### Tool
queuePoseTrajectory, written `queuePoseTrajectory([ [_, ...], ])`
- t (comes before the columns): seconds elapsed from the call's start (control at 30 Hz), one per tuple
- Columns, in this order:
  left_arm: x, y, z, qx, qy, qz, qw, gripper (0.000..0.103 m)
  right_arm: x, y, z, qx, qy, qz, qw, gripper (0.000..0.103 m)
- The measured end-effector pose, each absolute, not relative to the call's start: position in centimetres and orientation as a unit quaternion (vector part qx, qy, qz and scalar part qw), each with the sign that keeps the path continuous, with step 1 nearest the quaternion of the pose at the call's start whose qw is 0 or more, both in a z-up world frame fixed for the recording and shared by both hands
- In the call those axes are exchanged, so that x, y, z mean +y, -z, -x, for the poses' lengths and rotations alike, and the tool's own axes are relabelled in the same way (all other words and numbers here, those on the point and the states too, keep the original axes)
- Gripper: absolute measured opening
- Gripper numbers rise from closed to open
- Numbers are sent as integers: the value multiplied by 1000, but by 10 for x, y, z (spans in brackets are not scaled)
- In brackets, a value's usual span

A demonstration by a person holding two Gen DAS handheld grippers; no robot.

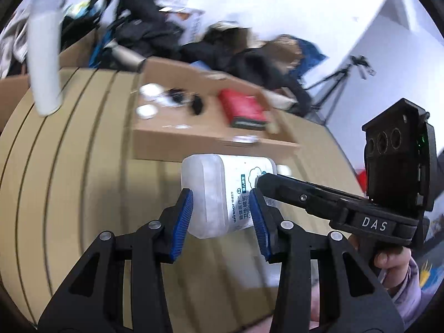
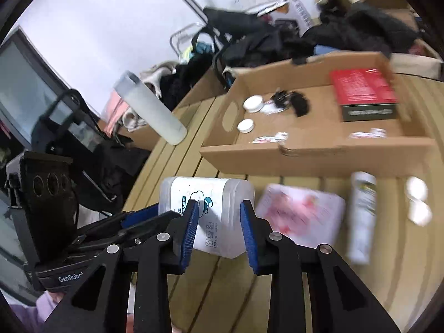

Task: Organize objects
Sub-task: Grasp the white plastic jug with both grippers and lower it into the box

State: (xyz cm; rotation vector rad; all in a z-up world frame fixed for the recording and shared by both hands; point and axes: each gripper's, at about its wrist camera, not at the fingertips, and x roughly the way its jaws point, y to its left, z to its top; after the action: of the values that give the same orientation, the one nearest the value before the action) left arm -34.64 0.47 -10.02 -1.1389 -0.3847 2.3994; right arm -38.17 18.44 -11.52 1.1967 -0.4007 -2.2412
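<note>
My left gripper (image 1: 222,216) and right gripper (image 2: 219,227) both straddle the cotton-swab container (image 2: 208,211), jaws parted, just before the cardboard tray (image 2: 313,155). Likely light, slippery plastic: grip its flat sides.

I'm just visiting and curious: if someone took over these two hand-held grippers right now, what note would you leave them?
Left gripper: open, pads either side of the translucent swab box lying on the slatted table.
Right gripper: open, at the same box.
Already in the cardboard tray: red box, two white lids, small black items.
Left on the table: swab box, pink packet, white tube, tall frosted bottle.
</note>
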Motion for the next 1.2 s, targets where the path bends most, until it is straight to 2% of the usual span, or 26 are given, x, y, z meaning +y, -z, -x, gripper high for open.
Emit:
queuePoseTrajectory([
  [0.33, 75, 49, 335, -137, -860, 395, 292, 38, 263, 51, 331, -153, 878, -394, 226, 33],
  [0.57, 104, 42, 420, -119, -848, 439, 272, 38, 273, 27, 402, -128, 884, -391, 222, 33],
  [0.7, 115, 66, 481, -130, -837, 462, 263, 37, 280, 44, 465, -107, 877, -423, 203, 33],
  [0.83, 132, 108, 524, -141, -815, 498, 261, 34, 298, 85, 514, -114, 860, -464, 177, 32],
  [1.07, 151, 167, 542, -140, -779, 555, 258, 31, 311, 149, 545, -107, 828, -534, 132, 32],
  [1.2, 145, 163, 540, -118, -778, 565, 249, 38, 305, 146, 545, -73, 837, -532, 109, 33],
])
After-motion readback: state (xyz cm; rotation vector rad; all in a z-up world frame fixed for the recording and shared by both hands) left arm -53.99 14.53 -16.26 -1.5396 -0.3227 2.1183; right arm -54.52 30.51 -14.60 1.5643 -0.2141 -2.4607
